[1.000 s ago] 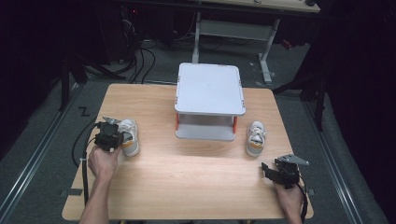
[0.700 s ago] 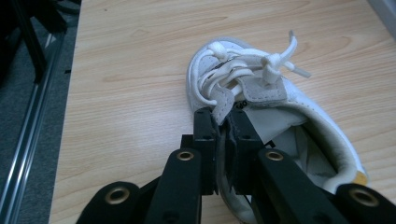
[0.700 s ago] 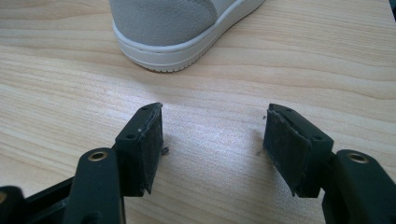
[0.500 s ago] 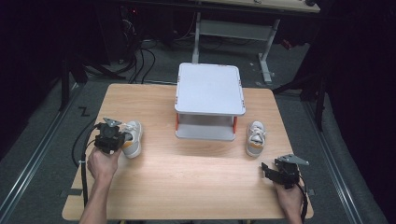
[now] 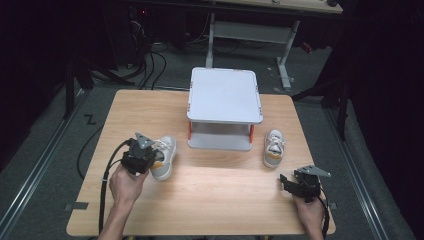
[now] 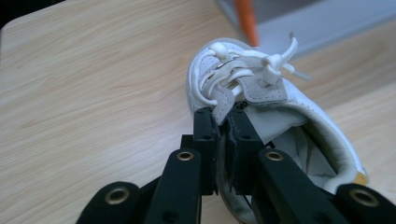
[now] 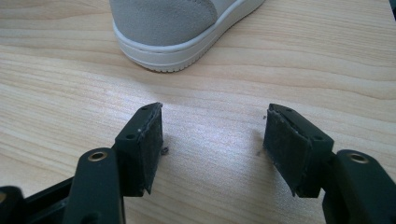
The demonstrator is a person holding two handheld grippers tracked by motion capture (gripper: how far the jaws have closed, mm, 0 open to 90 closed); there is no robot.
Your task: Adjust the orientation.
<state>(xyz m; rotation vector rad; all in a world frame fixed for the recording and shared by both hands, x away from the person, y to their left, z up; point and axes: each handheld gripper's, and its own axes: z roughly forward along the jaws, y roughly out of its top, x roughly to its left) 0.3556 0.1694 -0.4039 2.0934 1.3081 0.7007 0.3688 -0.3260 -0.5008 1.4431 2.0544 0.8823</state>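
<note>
A small white sneaker (image 5: 166, 154) is near the table's left side, with my left gripper (image 5: 150, 161) shut on its side wall beside the laces. In the left gripper view the black jaws (image 6: 223, 126) pinch the edge of the white sneaker (image 6: 261, 98) by the tongue, and its toe points away. A matching sneaker (image 5: 274, 148) stands on the table to the right of the stand. My right gripper (image 5: 287, 181) rests open just in front of it. In the right gripper view the jaws (image 7: 212, 140) stand wide apart over bare wood, short of the sneaker's heel (image 7: 173, 28).
A white two-level stand (image 5: 225, 95) with orange posts sits at the back middle of the wooden table (image 5: 220, 205). Cables trail off the table's left side, and a desk frame stands behind on the dark floor.
My left gripper has carried the sneaker to the right, toward the stand, and lifted it a little. The right gripper and the other sneaker have not moved.
</note>
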